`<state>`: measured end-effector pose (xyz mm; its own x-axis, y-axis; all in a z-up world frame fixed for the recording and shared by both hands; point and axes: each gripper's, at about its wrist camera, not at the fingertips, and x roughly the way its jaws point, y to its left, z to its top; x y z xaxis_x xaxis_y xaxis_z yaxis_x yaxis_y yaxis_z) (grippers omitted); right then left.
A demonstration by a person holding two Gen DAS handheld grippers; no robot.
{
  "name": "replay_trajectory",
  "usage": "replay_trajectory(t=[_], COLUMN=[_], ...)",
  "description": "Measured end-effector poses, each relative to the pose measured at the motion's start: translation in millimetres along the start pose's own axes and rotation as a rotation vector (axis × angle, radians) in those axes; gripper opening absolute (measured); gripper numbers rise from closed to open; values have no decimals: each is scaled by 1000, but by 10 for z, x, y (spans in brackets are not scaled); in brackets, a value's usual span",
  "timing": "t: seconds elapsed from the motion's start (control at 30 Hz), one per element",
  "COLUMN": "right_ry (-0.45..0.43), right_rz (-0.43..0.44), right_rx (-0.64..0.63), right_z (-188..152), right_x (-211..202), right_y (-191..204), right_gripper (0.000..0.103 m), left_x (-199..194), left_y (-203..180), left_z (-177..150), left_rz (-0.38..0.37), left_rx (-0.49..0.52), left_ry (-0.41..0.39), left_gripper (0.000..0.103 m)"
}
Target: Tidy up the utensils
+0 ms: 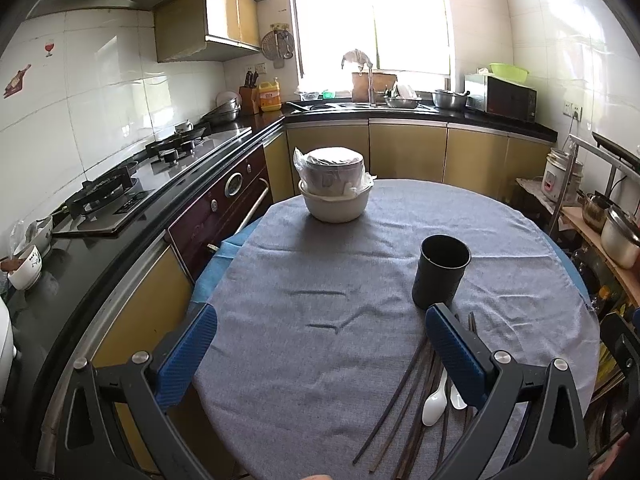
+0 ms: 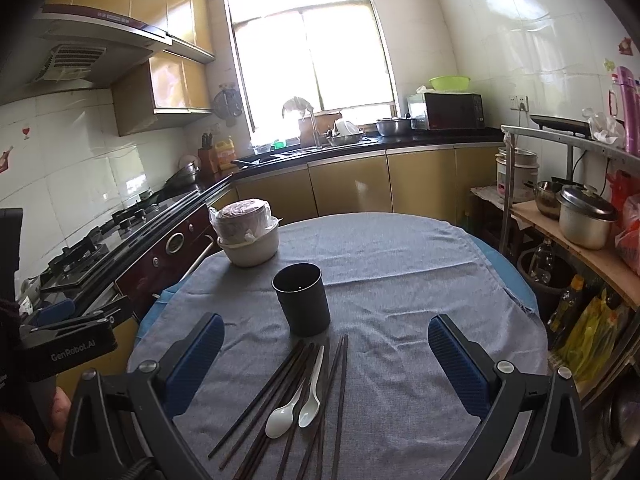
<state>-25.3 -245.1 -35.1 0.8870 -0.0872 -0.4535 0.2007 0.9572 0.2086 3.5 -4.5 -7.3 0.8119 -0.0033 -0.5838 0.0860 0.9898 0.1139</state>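
A black cylindrical utensil holder [image 2: 302, 298] stands upright and looks empty on the grey tablecloth; it also shows in the left wrist view [image 1: 441, 271]. Just in front of it lie several dark chopsticks [image 2: 280, 396] and two white plastic spoons [image 2: 296, 408], fanned out; in the left wrist view the chopsticks [image 1: 404, 404] and spoons [image 1: 436, 400] lie partly under the right finger. My right gripper [image 2: 326, 334] is open and empty, hovering above the utensil pile. My left gripper [image 1: 320, 324] is open and empty, left of the holder and utensils.
A stack of white bowls wrapped in plastic [image 2: 248, 236] sits at the table's far left edge. Stove and counter [image 1: 132, 196] run along the left. A shelf with pots [image 2: 584, 220] stands to the right. The table [image 2: 400, 264] has a grey cloth.
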Motion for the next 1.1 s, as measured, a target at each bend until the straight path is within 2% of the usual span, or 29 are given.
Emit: replay_trajectory(t=[0.07,0.13,0.2,0.27,0.33,0.4,0.43,0.5,0.57,0.7,0.73,0.83,0.87,1.03,1.1], right_ry=[9,23,47,89,157,228,274,346,409,493,519,587,603,663,655], right_rz=[-1,1,1,13,28,49,71,102,117,86,81,53,51,-17,-19], right_rx=[5,15,26,55,96,147,178,230,255,193,173,123,118,53,52], right_z=[-9,-17,-23,-40,-86,-148,-188,-272,-347,-490,-536,-671,-703,-835,-850], right_x=[39,99,187,323,528,742,880,1137,1395,1808,1900,2112,2152,2341,2348], right_y=[-13,-50,-121,-251,-410,-553,-624,-716,-735,-623,-580,-495,-481,-407,-407], right_gripper=[103,103,103,103,102,96,89,79,62,44,38,34,31,19,17], left_x=[57,201,427,662,953,1178,1213,1292,1318,1469,1510,1718,1779,1882,1917], left_y=[-30,-75,-101,-103,-102,-83,-91,-102,-139,-218,-248,-290,-315,-455,-520], left_z=[-5,-47,-149,-276,-442,-602,-652,-696,-676,-668,-678,-719,-725,-680,-654], left_rz=[-2,-46,-114,-145,-192,-235,-252,-240,-214,-182,-186,-195,-205,-276,-308], left_rx=[25,50,59,48,-12,-69,-98,-108,-86,-2,12,45,50,63,74], left_ry=[16,63,162,258,326,416,450,459,460,469,477,523,538,558,564], left_gripper=[103,103,103,103,103,102,101,101,100,96,92,76,74,73,73])
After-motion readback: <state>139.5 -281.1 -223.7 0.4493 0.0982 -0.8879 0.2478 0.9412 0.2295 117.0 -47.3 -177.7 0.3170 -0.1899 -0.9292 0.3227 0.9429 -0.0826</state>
